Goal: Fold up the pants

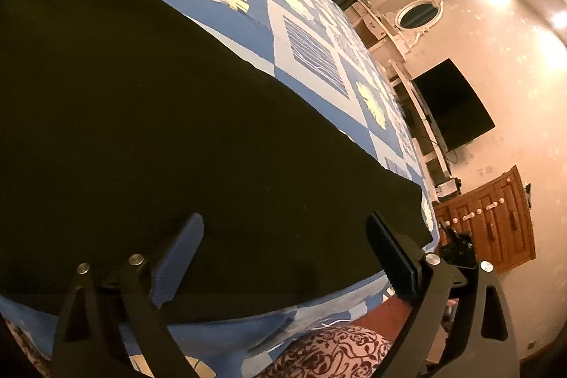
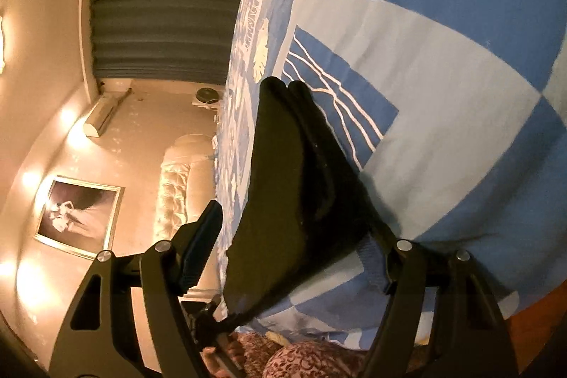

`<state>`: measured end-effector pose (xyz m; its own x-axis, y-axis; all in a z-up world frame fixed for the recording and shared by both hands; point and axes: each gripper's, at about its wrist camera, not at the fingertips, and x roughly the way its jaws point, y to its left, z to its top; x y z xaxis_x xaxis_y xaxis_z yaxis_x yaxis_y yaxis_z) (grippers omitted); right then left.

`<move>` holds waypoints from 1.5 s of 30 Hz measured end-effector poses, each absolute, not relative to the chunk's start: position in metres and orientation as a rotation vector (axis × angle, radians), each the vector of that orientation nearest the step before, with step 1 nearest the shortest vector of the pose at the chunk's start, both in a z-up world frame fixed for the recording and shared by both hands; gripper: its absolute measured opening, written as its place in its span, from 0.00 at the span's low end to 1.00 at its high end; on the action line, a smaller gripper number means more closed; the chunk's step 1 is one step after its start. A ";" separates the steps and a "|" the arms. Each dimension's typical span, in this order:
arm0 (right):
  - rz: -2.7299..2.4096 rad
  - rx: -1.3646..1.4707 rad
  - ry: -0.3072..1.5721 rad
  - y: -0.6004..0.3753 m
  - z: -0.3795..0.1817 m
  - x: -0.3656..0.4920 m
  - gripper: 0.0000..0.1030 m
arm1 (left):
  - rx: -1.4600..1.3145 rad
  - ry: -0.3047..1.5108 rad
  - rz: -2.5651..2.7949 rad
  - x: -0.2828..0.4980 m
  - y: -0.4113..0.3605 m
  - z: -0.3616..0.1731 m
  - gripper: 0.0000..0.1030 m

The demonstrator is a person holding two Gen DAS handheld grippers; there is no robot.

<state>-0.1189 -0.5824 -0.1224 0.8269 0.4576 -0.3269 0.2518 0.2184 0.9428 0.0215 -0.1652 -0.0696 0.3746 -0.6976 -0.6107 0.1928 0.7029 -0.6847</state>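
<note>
The black pants [image 1: 149, 130] lie flat on the bed [image 1: 312, 52]. Left gripper [image 1: 283, 257]: fingers spread wide over the pants' near edge, gripping nothing. Right gripper [image 2: 294, 236]: fingers apart, with a pants corner [image 2: 294, 186] between them; its right finger is partly hidden, contact unclear.

text: none legible | labels: none | brands: none | numbers: none
</note>
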 end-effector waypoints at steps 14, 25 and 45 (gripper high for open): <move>-0.031 1.184 0.735 -0.572 -0.104 -0.113 0.14 | -0.382 0.989 -0.499 0.013 -0.148 -0.044 0.92; -0.135 1.103 0.749 -0.561 -0.074 -0.106 0.12 | -0.392 0.958 -0.238 0.044 0.019 -0.016 0.92; 0.026 0.485 0.728 -0.310 0.096 0.007 0.12 | -0.545 0.906 -0.031 0.047 0.104 -0.019 0.92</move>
<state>0.0072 -0.3104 0.0957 0.7511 0.1887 -0.6326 0.1426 0.8893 0.4346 0.0474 0.1039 -0.0192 0.6263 -0.2503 -0.7383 -0.1985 0.8646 -0.4616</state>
